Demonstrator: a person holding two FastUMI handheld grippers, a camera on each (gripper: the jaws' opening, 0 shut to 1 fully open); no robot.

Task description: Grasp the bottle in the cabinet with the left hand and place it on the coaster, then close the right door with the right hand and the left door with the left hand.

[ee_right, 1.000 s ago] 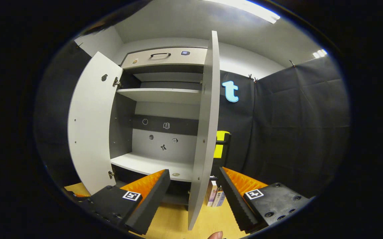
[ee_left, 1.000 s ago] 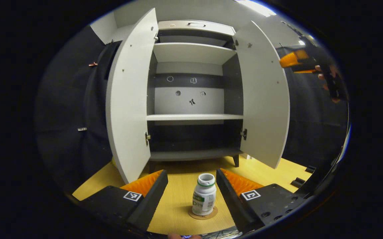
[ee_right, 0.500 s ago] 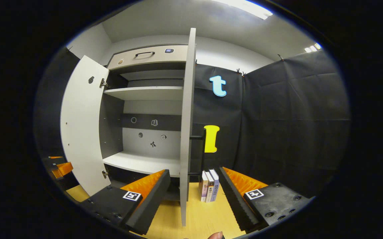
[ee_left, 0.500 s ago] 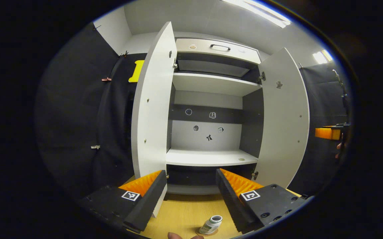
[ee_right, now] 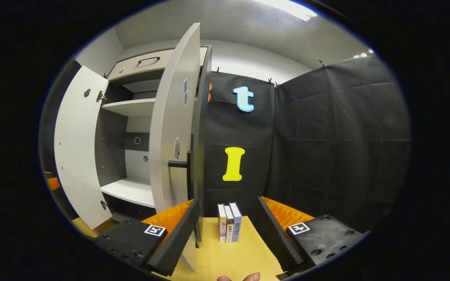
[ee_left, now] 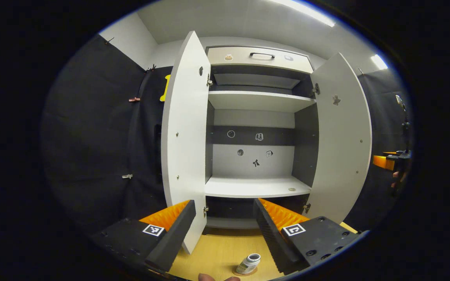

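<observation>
The white bottle (ee_left: 248,264) stands on the round coaster (ee_left: 243,272) on the wooden table, low in the left gripper view, below and between the fingers of my open left gripper (ee_left: 221,234), which holds nothing. Behind it the cabinet (ee_left: 256,117) has both doors swung open: left door (ee_left: 184,136), right door (ee_left: 344,144). My right gripper (ee_right: 227,238) is open and sits just right of the right door (ee_right: 170,128), looking at its outer face and black handle (ee_right: 178,164). That gripper also shows as the other gripper (ee_left: 385,162) beyond the door.
Three books (ee_right: 229,222) stand upright on the table beside the cabinet, between the right gripper's fingers in its view. Black cloth walls close in the booth on both sides. The middle shelf (ee_left: 256,186) carries a small round spot.
The left gripper has drawn back and tilted up from the bottle left on the coaster. The right gripper has swung right, from the door's edge to its outer side.
</observation>
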